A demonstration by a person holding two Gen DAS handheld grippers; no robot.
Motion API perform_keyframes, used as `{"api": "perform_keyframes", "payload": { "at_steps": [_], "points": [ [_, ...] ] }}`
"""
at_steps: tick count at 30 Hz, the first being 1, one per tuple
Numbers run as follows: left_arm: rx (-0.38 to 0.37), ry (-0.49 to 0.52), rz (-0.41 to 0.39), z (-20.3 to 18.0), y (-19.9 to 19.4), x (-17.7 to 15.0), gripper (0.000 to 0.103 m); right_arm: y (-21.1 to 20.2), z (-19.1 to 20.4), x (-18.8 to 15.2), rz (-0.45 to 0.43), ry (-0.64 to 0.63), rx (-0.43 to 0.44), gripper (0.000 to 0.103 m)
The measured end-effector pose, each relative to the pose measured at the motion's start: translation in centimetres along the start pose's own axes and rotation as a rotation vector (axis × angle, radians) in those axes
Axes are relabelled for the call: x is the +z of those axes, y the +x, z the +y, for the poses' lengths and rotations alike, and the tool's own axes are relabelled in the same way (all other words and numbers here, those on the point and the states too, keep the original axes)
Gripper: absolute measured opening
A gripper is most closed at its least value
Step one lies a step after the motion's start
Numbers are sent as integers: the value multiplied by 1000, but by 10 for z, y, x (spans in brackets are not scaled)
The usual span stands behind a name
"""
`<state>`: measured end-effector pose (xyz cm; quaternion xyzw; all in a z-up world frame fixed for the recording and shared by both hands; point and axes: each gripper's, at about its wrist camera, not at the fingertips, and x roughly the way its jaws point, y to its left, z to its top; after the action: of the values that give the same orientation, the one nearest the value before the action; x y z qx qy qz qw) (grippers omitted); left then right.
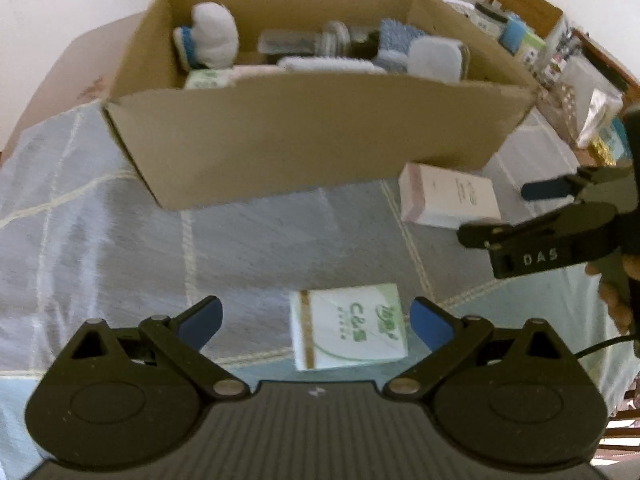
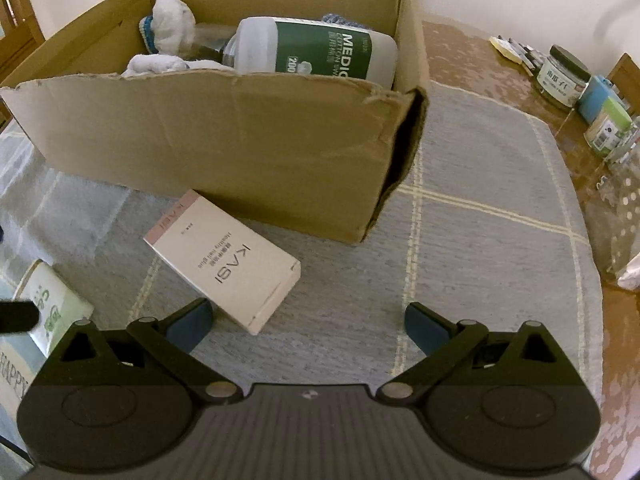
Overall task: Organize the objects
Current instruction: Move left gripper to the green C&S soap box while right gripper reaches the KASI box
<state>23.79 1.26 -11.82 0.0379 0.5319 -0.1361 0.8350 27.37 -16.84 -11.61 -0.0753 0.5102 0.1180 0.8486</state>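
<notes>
An open cardboard box (image 1: pixel 312 136) (image 2: pixel 224 144) sits on the grey checked cloth, filled with cloths, a mitt and a green-labelled cotton tub (image 2: pixel 316 50). In front of it lie two small cartons: a pale pink one (image 1: pixel 448 196) (image 2: pixel 228 264) and a white-and-green tissue pack (image 1: pixel 348 326) (image 2: pixel 48 312). My left gripper (image 1: pixel 316 320) is open, its blue pads on either side of the tissue pack, above it. My right gripper (image 2: pixel 308 324) is open too, just right of the pink carton; it also shows at the right edge of the left wrist view as the right gripper (image 1: pixel 500 210).
The grey checked cloth (image 2: pixel 480 184) covers a wooden table. Jars, small boxes and packets (image 2: pixel 592 92) line the table's right side. Wooden chairs (image 1: pixel 524 0) stand behind. A hand (image 1: pixel 616 292) holds the right gripper.
</notes>
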Motion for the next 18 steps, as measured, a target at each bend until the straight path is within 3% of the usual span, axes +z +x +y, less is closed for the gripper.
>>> {"api": "perform_keyframes", "payload": {
  "at_steps": [7,11,18],
  "points": [
    [30,22,35,-8,21,-9,100,-2,-3,-8,0,-1,1,103],
    [76,43,16,-8,25,-12,101,-2,-3,-10,-1,0,0,103],
    [125,-28,-4,18,27,-5,101,-4,-3,-15,-5,11,-7,103]
  ]
}}
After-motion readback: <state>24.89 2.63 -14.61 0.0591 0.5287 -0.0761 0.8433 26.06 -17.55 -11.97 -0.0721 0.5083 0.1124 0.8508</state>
